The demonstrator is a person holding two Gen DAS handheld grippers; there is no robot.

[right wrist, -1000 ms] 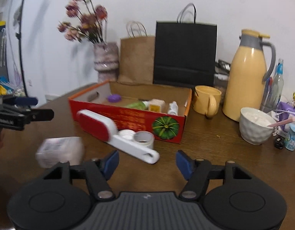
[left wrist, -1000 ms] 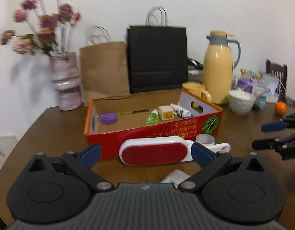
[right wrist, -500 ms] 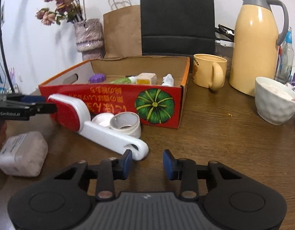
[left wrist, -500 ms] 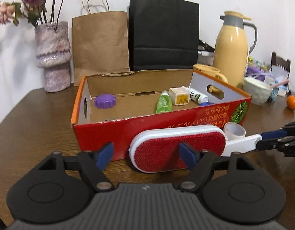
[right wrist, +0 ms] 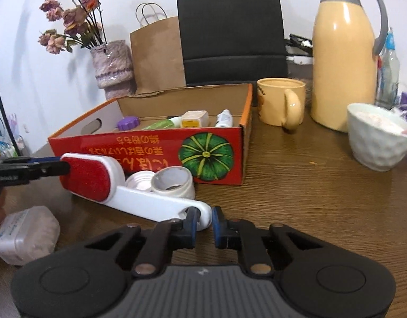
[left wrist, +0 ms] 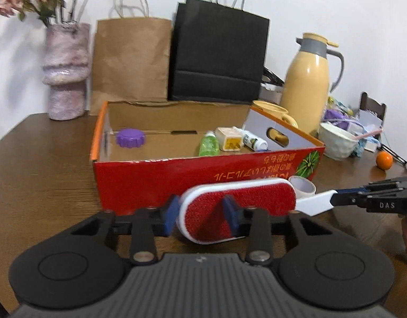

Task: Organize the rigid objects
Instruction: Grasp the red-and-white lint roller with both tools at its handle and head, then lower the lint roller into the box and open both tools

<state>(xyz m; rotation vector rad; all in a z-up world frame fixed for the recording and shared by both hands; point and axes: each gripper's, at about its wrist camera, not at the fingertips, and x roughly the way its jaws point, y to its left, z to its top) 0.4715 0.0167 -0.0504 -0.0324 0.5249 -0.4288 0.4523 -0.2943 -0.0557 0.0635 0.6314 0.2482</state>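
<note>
A white lint brush with a red pad lies in front of the red cardboard box. My left gripper is shut on the brush's red head. My right gripper is shut on the end of the brush's white handle. In the box lie a purple cap, a green bottle, a small yellow-white box and a white dropper bottle.
A tape roll and a white lid sit by the box. A white packet lies at left. A mug, thermos, bowl, orange, vase and paper bags stand behind.
Both grippers moved in and closed: the left on the brush's red head, the right on the handle end.
</note>
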